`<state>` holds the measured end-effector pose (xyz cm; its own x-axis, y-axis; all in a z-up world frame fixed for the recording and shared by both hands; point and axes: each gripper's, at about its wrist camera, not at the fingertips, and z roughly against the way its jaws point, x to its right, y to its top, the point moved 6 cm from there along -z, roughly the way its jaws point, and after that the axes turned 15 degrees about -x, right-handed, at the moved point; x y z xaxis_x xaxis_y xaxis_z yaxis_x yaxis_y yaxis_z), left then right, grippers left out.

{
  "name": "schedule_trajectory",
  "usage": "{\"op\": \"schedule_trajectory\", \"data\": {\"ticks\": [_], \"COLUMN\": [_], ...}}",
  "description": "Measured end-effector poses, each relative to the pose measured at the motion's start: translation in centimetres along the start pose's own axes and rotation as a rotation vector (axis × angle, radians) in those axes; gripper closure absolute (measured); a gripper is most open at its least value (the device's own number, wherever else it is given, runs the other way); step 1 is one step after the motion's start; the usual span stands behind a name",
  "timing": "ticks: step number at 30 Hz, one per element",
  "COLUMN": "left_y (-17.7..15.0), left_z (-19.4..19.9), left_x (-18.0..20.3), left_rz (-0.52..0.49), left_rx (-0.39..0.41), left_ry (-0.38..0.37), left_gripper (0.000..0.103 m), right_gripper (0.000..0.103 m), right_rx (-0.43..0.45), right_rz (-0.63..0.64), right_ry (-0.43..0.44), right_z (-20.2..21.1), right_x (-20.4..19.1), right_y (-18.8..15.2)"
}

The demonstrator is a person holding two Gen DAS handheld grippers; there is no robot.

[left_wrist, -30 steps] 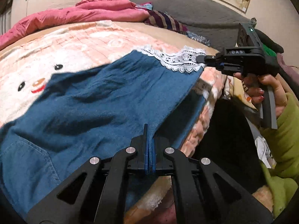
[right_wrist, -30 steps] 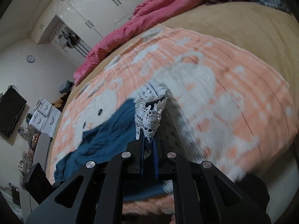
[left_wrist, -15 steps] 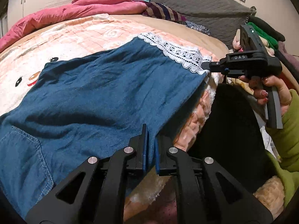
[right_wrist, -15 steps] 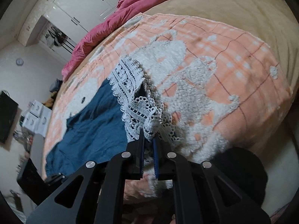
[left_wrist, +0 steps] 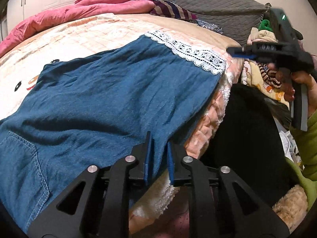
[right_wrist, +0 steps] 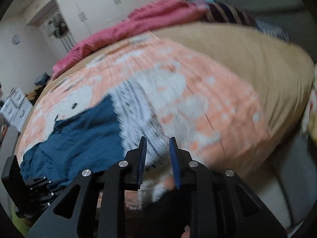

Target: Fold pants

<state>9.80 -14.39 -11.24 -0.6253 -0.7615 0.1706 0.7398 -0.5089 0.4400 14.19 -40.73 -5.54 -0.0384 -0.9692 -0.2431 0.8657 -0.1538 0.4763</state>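
Observation:
Blue pants (left_wrist: pixel 103 99) with a white lace hem (left_wrist: pixel 190 51) lie spread on the bed, the hem towards the bed's right edge. My left gripper (left_wrist: pixel 158 144) is open, its jaws either side of the pants' near edge, which hangs over the bed side. My right gripper (right_wrist: pixel 157 148) is open and empty, just off the lace hem (right_wrist: pixel 136 119). It also shows in the left wrist view (left_wrist: pixel 240 52), to the right of the hem. The right wrist view is blurred.
An orange and white plush blanket (left_wrist: pixel 59 39) covers the bed. A pink quilt (left_wrist: pixel 89 6) and a grey headboard (left_wrist: pixel 208 2) lie beyond. Clothes (left_wrist: pixel 265 75) are piled at the right. White drawers (right_wrist: pixel 13 107) stand by the far wall.
Both grippers have opened and let go of the pants. The right gripper has pulled back from the lace hem, which now lies flat on the bed.

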Motion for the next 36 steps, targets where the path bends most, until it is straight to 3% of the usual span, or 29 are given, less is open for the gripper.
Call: {"op": "schedule_trajectory", "data": {"ticks": [3,6,11,16,21,23,27,33,36], "left_y": [-0.1,-0.4,-0.9,-1.0,-0.5,0.0,2.8,6.6,7.8], "left_z": [-0.1,-0.2,-0.2,0.0,3.8,6.0,9.0,7.3,5.2], "left_x": [0.4,0.5,1.1,2.1,1.8,0.6,-3.7,-10.4,-13.4], "left_rz": [-0.006,0.002,0.000,-0.035,-0.009,0.021,0.090,0.162,0.213], "left_rx": [-0.001,-0.003,-0.006,-0.001,0.096,0.142,0.180,0.082,0.013], "left_ry": [0.000,-0.003,-0.018,-0.013,-0.027,-0.021,0.114,0.292,0.234], "left_gripper": [0.088,0.087,0.075,0.062,0.058,0.049,0.043,0.042,0.042], "right_gripper": [0.072,0.072,0.064,0.064,0.048,0.042,0.040,0.039,0.039], "right_rx": [0.015,-0.048,-0.192,-0.188,-0.133,-0.084,-0.037,-0.074,-0.112], "right_rz": [0.111,0.187,0.159,0.162,0.169,0.180,0.171,0.214,0.233], "right_ry": [0.016,0.018,-0.023,-0.008,0.067,0.076,0.099,0.110,0.111], "right_z": [-0.2,-2.7,-7.0,-7.2,-4.7,-3.2,-2.3,-5.2,-7.4], "right_x": [-3.2,-5.4,-4.9,-4.7,-4.9,-4.8,-4.0,-4.1,-4.3], "right_y": [0.6,0.5,-1.1,-1.4,-1.3,-0.5,2.9,9.5,12.1]}}
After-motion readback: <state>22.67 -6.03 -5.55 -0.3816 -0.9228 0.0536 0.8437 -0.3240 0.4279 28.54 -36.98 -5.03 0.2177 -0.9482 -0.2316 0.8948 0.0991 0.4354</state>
